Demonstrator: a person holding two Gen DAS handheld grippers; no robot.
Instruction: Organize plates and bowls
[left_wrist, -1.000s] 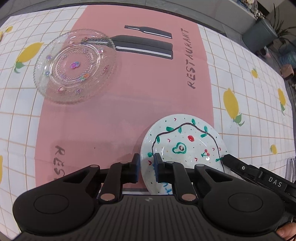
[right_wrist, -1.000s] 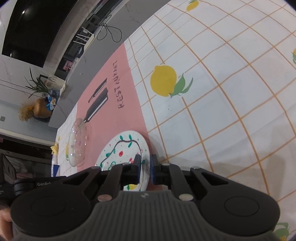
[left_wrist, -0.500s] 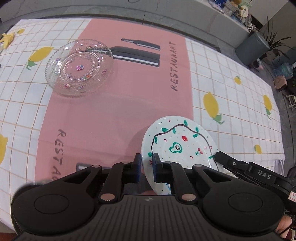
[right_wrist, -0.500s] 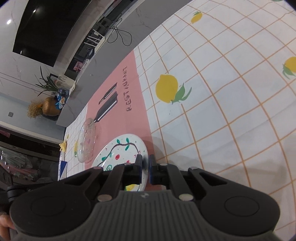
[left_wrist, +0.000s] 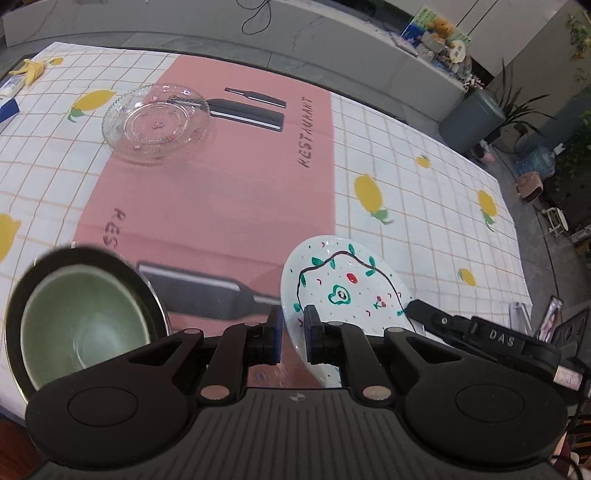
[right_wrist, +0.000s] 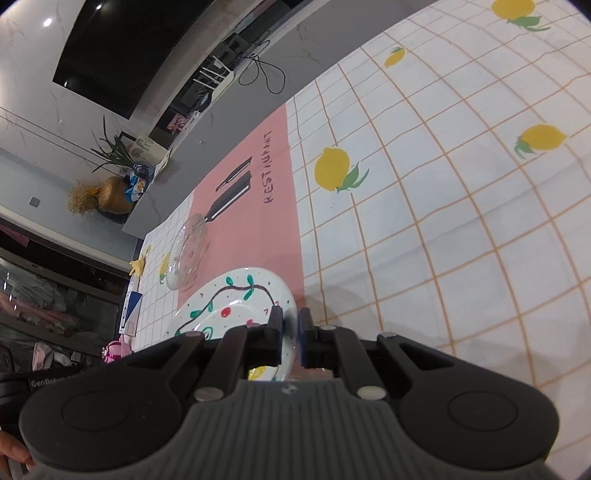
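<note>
Plate: white painted plate (left_wrist: 343, 284) sits lower centre of the left view, lifted off the cloth (left_wrist: 424, 192) and tilted.
Left gripper (left_wrist: 293, 334): fingers nearly closed, pinching the plate's near rim.
Right gripper (right_wrist: 291, 332): also clamped on the rim, opposite side, low centre of its view.
Targets: glass plate (left_wrist: 155, 123) upper left; green bowl (left_wrist: 81, 317) lower left.
Advice: I'd keep both grips level and move together, so the rim doesn't twist or slip, then lower it flat onto the glass plate.

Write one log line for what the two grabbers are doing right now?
left gripper: shut on painted plate | right gripper: shut on same plate | plate: lifted, tilted | green bowl: untouched
</note>
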